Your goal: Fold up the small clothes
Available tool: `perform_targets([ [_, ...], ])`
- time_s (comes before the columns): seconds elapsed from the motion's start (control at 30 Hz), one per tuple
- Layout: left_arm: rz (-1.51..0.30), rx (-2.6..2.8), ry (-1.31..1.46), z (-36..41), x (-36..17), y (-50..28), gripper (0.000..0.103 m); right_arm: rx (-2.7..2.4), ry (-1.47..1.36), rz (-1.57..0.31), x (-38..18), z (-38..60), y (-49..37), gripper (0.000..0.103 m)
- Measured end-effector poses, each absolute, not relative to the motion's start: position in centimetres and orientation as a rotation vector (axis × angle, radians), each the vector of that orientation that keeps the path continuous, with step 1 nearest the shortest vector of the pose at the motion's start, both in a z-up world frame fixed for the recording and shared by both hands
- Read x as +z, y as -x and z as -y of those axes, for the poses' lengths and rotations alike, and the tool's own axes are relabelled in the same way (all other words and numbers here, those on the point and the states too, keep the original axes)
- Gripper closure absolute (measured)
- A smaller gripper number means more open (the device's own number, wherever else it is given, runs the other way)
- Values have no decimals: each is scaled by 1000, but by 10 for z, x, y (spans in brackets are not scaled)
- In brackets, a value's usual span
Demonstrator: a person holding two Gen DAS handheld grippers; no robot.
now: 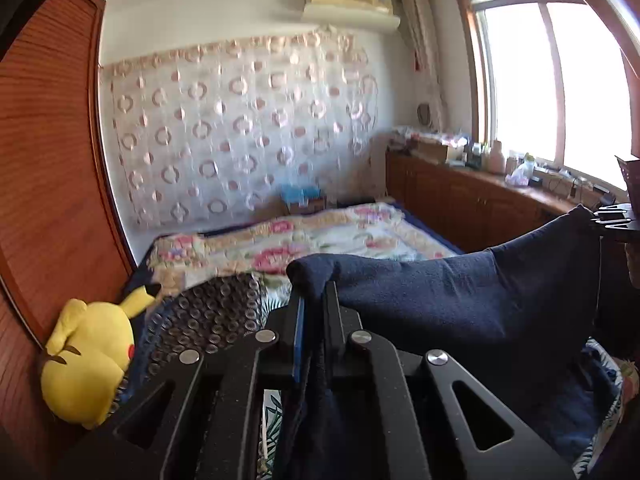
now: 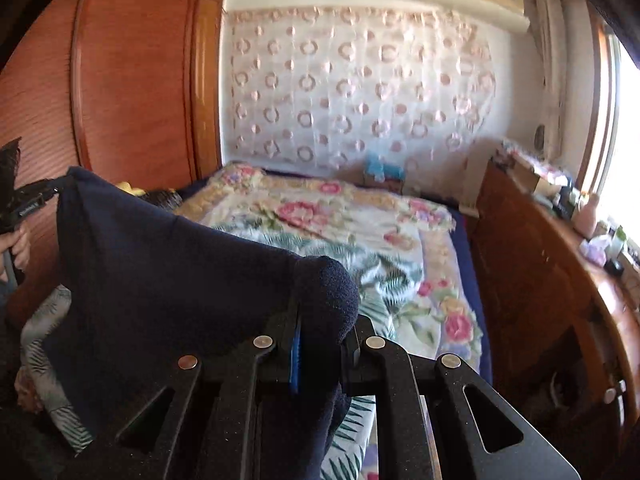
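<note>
- A dark navy garment point(image 1: 460, 304) is held stretched above the near edge of the bed point(image 1: 320, 236), so it can be laid flat for folding.
- One corner is pinched by the left gripper point(image 1: 314, 300).
- The other corner is pinched by the right gripper point(image 2: 320, 320).

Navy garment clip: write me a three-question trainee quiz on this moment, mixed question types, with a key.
1. True or false: the navy garment lies flat on the floral bedspread.
2. Which gripper pinches it? A) left gripper only B) right gripper only C) both
3. Fill in: the yellow plush toy sits beside the wooden ____.

Key: 1 false, it hangs stretched between the grippers; 2 C; 3 wardrobe.
</note>
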State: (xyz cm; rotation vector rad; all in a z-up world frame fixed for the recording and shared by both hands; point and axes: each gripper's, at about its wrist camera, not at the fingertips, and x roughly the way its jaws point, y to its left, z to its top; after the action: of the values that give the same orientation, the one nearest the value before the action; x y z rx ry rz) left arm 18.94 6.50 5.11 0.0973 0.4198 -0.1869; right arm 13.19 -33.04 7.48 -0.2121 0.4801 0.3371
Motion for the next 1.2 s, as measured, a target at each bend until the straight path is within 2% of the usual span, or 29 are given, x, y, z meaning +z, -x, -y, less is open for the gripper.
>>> perform_targets([
  [0.33,-541,-158,-91,-58,13,-250,95,298,169,-581,83,296,-244,89],
  [0.57,-604,-160,-98,-57,-3,-266,94,283,194,-631,49,293,-248,88],
  [0.67,-620,-157,-84,-58,-2,-261,90,296,209,-630,44,289,-250,83],
  [0.73,-616,-170,-65,-60,1,-253,68,278,212,-622,41,289,-245,76],
  [0.83,-619,-205,-48,-63,1,-236,45,265,204,-602,44,295,-231,59],
  [0.87,-626,-208,-52,-63,0,-230,40,262,195,-598,48,298,-222,57],
  [0.9,-635,-210,-52,-64,-2,-225,28,264,185,-599,49,301,-214,57],
  [0.93,-642,-218,-48,-65,-5,-220,23,267,175,-603,45,304,-209,57],
  [1.2,-753,-238,-65,-64,-41,-183,23,269,152,-696,29,318,-131,57],
])
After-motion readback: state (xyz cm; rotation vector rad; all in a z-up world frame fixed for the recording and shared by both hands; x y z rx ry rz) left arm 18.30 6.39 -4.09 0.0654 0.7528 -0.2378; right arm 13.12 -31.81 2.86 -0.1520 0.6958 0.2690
